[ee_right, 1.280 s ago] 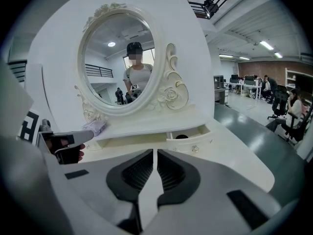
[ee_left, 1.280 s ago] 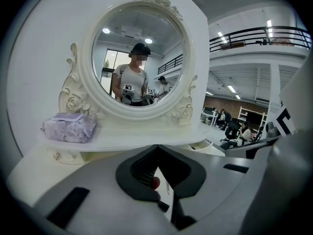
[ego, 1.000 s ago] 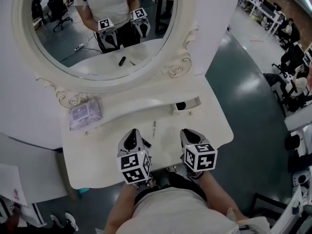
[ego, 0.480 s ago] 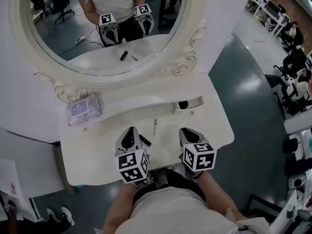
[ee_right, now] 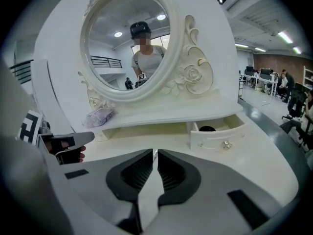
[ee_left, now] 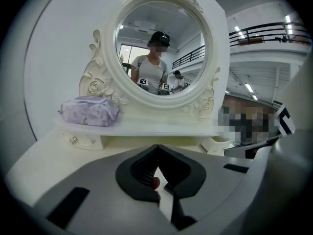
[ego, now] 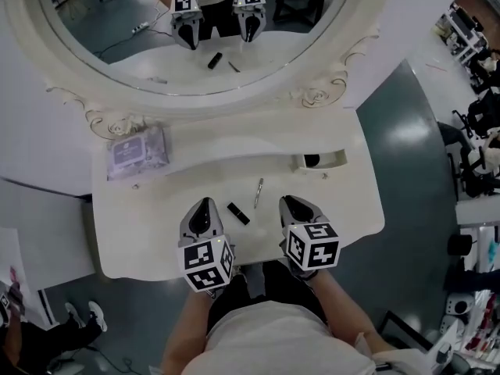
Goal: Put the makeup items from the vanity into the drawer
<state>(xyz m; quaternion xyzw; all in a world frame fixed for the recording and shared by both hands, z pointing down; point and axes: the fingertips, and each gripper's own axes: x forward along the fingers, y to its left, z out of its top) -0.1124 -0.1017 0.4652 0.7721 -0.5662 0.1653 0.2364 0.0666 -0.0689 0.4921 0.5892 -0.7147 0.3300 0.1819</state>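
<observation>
One black tube [ego: 238, 213], one pencil [ego: 257, 193], between left tongs [ego: 202, 203], right tongs [ego: 291, 201]

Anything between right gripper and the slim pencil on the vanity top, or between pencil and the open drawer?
Nothing visible. Bare tabletop lies between the right gripper and pencil, and from pencil to drawer. The black tube sits off left.

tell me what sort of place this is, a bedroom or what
Likely an open office or lab hall, not a home: the white vanity with its oval mirror stands on a grey floor, with office chairs and desks nearby.
</observation>
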